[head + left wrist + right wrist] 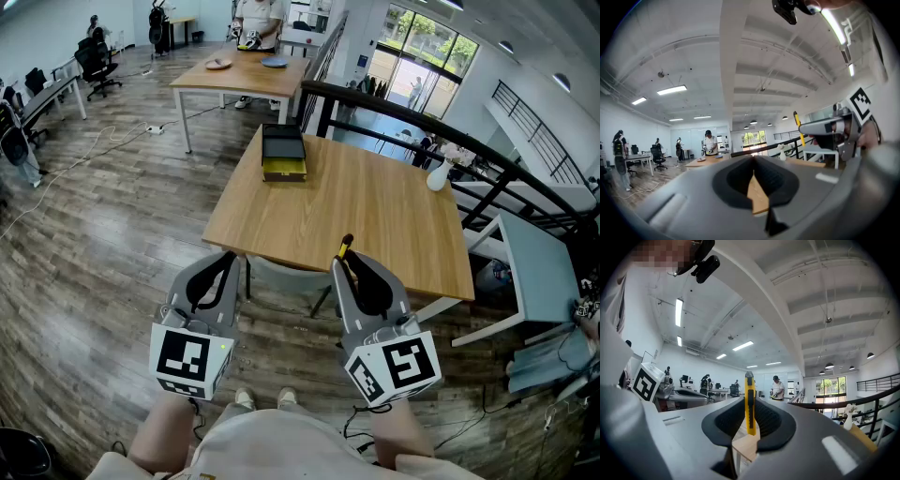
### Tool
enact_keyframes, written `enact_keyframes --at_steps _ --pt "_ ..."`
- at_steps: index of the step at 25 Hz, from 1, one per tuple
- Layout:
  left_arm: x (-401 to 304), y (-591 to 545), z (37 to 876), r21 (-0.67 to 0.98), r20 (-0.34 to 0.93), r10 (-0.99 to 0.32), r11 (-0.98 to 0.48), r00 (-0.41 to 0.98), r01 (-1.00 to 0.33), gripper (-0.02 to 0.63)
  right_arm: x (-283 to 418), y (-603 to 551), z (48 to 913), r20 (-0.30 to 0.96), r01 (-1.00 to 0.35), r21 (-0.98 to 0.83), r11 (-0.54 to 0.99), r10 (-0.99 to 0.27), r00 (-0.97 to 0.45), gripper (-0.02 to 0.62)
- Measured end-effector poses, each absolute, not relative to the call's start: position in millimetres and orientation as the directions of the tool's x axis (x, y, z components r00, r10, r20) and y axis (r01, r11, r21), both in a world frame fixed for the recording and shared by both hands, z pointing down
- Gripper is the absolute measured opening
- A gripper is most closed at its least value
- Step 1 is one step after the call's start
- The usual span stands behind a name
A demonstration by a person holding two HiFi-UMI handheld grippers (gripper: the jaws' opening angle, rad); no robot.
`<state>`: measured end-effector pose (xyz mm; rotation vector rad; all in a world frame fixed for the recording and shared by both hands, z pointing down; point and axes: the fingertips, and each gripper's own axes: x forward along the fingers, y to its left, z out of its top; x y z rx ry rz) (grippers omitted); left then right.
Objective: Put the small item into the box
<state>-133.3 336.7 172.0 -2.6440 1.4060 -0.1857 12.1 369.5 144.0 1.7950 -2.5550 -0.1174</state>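
Short of near table [375, 216] edge: right tongs [349, 258] pinching upright yellow knife [749, 401]; left tongs [230, 258] pressed together, empty; box [283, 152] at far edge.

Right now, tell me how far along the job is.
Done: the yellow utility knife is picked up, clamped upright in the right claw. In hand: it is held at the near edge of the table. Left: carry it to the box at the far end and drop it in. The left claw is shut, empty.
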Motion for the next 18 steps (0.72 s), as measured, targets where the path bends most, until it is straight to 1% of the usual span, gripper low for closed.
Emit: enact_keyframes --at_steps 6,18 --pt "-124.2 336.4 169.2 -0.2 0.035 -0.83 -0.551 0.557 -0.81 0.002 16.2 367.4 146.3 -0.025 -0.934 0.057 0.353 -0.935 -0.355 0.064" --pt "-105.8 332.3 171.3 -0.176 0.042 -0.821 -0.567 0.569 -0.805 0.002 34.6 358.7 150.5 -0.028 -0.936 0.043 0.349 -0.936 -0.35 0.064"
